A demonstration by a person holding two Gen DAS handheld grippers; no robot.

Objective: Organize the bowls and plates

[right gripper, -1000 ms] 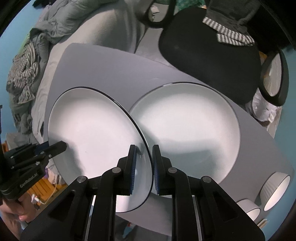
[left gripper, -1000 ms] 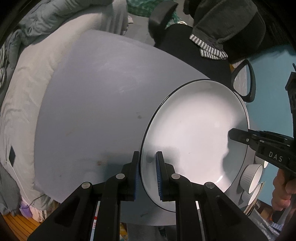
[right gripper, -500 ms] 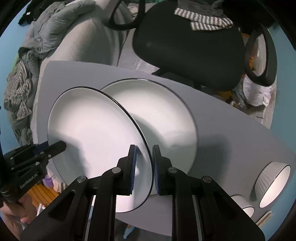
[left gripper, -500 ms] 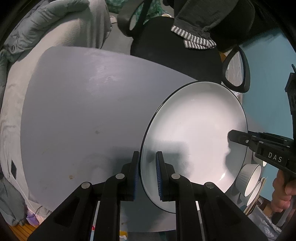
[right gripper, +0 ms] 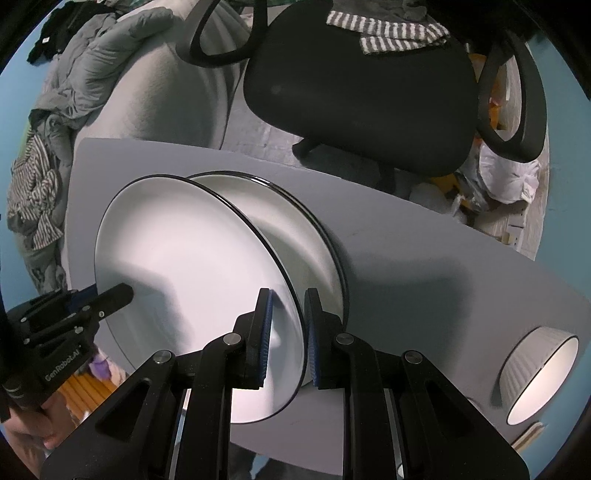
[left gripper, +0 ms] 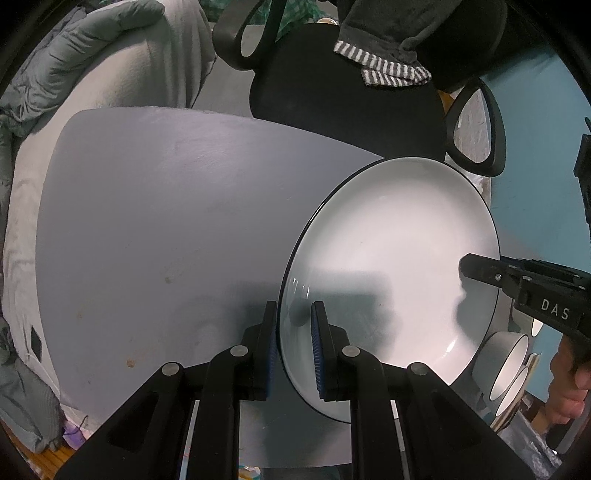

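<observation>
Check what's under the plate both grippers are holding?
A second plate lies on the table beneath the held plate, showing only past its far edge. The held plate covers the rest, so contact cannot be told.

The plate (left gripper: 399,258) is white with a thin black rim, the table (left gripper: 166,221) grey, the chair (right gripper: 354,85) black, its draped cloth (right gripper: 388,35) seemingly grey-and-white striped.

Two close fisheye views look steeply down from opposite sides, sharing one black-rimmed white plate (left gripper: 391,258) (right gripper: 184,266) and grey tabletop (left gripper: 166,221) (right gripper: 424,266).
</observation>
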